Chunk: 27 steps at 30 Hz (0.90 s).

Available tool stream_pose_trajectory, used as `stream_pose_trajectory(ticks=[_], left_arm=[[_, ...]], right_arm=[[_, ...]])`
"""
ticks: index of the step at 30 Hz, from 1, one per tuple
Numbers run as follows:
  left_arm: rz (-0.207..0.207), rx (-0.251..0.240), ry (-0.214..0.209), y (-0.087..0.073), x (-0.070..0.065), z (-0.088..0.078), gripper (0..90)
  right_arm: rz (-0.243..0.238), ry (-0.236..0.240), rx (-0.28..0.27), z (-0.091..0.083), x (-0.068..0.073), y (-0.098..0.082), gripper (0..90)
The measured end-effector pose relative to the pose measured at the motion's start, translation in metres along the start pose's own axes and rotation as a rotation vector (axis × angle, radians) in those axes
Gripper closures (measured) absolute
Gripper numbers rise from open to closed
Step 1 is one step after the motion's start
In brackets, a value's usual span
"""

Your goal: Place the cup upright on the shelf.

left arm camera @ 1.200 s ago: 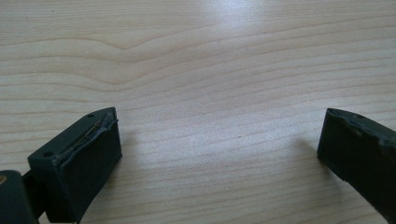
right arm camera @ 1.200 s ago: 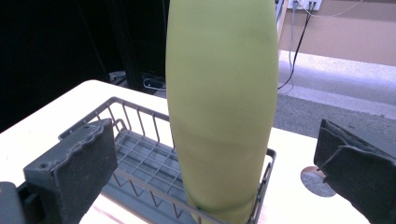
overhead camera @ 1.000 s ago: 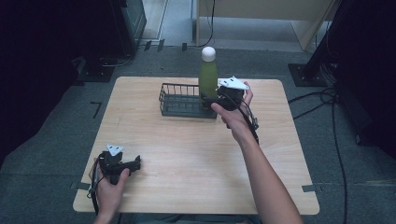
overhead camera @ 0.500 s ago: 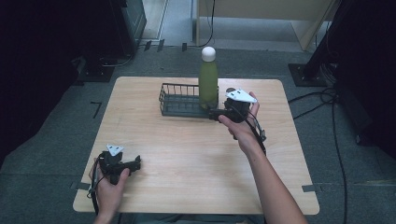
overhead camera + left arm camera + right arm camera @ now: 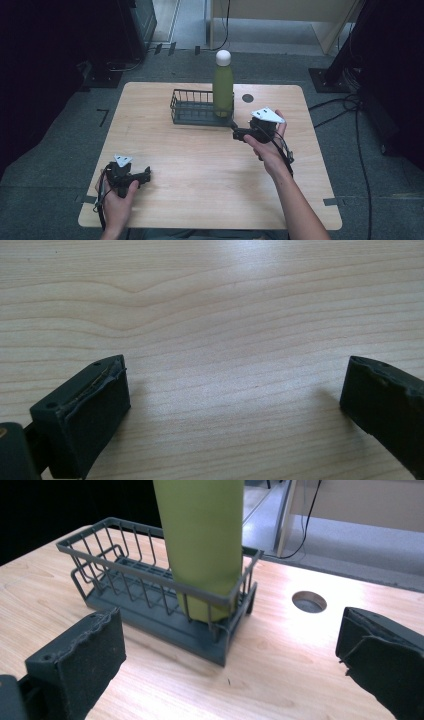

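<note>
The right gripper point(image 5: 241, 134) has drawn back from the bottle point(image 5: 223, 90), jaws wide and empty. The bottle stands upright in the basket point(image 5: 192, 107), upper centre. The left gripper point(image 5: 142, 175), lower left, stays wide, empty.

Left gripper point(image 5: 145, 175) low and near, fingers point(image 5: 85, 410) spread wide; right gripper point(image 5: 236, 134) farther forward, likewise agape.

A green bottle point(image 5: 223, 90) with a white cap stands upright in the right end of a dark wire basket point(image 5: 192, 107) (a low, oblong rack), which sits near the table's far edge, about midway along it, its long side parallel to that edge
</note>
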<state>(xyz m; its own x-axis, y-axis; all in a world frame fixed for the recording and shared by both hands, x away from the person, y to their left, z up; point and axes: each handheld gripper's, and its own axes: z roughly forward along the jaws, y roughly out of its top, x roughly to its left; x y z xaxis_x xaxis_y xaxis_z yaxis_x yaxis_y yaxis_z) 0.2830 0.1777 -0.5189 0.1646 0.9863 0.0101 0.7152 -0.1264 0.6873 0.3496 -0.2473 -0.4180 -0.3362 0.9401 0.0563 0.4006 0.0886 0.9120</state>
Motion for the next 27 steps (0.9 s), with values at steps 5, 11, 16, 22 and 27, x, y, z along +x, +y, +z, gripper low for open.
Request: stream_pose_trajectory(ticks=[5, 11, 16, 22, 27], left_arm=[[0.001, 0.001, 0.000, 0.000, 0.000, 0.000, 0.0], [0.001, 0.001, 0.000, 0.000, 0.000, 0.000, 0.0], [0.003, 0.002, 0.000, 0.000, 0.000, 0.000, 0.0], [0.003, 0.002, 0.000, 0.000, 0.000, 0.000, 0.0], [0.003, 0.003, 0.000, 0.000, 0.000, 0.000, 0.0]], right_arm=[[0.009, -0.011, 0.005, -0.008, -0.008, -0.010, 0.0], [0.019, -0.029, 0.018, -0.016, -0.018, -0.025, 0.0], [0.028, -0.044, 0.026, -0.023, -0.026, -0.036, 0.0], [0.048, -0.062, 0.036, -0.033, -0.036, -0.049, 0.0], [0.061, -0.076, 0.043, -0.040, -0.044, -0.060, 0.0]])
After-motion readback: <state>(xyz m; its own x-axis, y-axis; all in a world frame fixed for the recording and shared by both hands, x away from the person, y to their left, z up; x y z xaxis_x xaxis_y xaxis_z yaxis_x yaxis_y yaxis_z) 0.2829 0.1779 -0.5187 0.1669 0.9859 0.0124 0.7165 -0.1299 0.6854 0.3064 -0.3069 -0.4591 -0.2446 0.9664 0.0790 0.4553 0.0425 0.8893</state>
